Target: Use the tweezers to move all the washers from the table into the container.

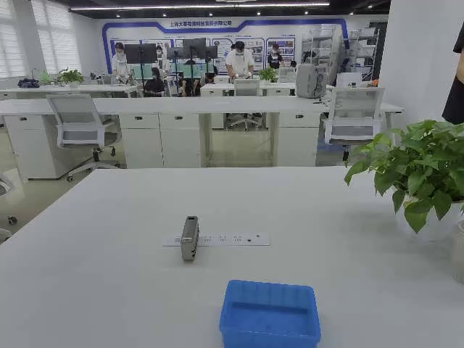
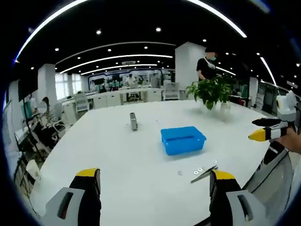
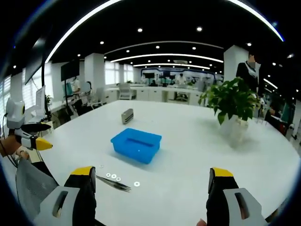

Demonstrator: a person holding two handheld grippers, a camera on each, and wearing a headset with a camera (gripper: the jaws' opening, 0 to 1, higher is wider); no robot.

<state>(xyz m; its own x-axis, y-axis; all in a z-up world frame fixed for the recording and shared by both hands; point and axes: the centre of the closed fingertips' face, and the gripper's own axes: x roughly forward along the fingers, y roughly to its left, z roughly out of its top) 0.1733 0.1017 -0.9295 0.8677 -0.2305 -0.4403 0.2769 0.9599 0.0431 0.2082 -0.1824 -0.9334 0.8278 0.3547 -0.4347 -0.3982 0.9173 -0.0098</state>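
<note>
Both held level above table (image 2: 117, 160): left gripper (image 2: 154, 173), right gripper (image 3: 152, 171), jaws wide, empty.

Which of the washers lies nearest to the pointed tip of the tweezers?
The lone washer just past the tweezers' tip; the others lie beside the shaft.

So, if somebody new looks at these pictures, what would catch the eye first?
Most likely the bright blue container, low in the head view on the white table. Next comes the leafy green plant in its white pot at the table's right side. In the right gripper view, the tweezers lie beside a few small washers on the near side of the container.
</note>
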